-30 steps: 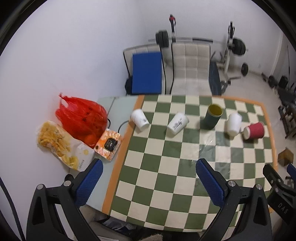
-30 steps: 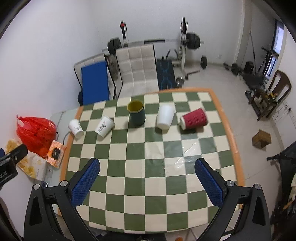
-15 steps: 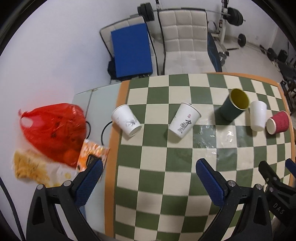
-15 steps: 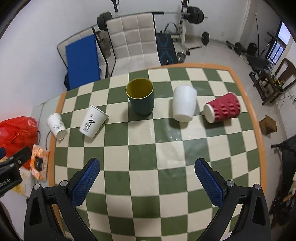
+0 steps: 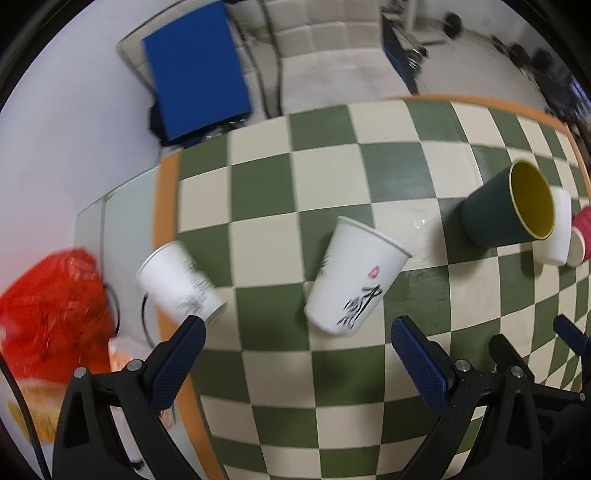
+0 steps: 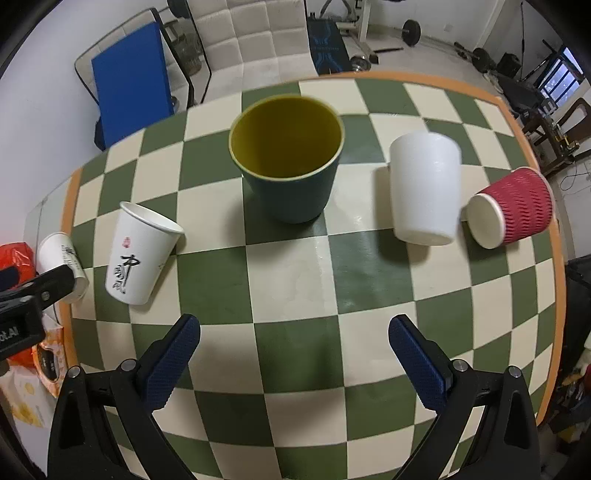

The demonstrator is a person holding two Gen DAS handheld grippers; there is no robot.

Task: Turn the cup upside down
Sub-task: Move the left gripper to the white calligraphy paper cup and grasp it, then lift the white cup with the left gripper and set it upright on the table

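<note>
Several cups stand in a row on the green-and-cream checkered table (image 6: 295,280). A dark green cup with a yellow inside (image 6: 290,162) stands upright and open, straight ahead of my open, empty right gripper (image 6: 295,350). A white cup with black script (image 5: 354,277) stands upright ahead of my open, empty left gripper (image 5: 295,354); it also shows in the right wrist view (image 6: 142,254). A small white cup (image 5: 179,282) stands at the table's left edge. A plain white cup (image 6: 424,188) and a red ribbed cup (image 6: 511,212) stand further right.
A red plastic bag (image 5: 51,306) and snack packets (image 6: 48,362) lie left of the table. A blue board (image 6: 131,79) and a white padded bench (image 6: 258,40) stand behind the table, with gym weights (image 6: 412,31) beyond. The table has an orange border (image 6: 554,258).
Both grippers have moved forward and down toward the row of cups, which look much larger now. Both stay open and empty. No cup has moved.
</note>
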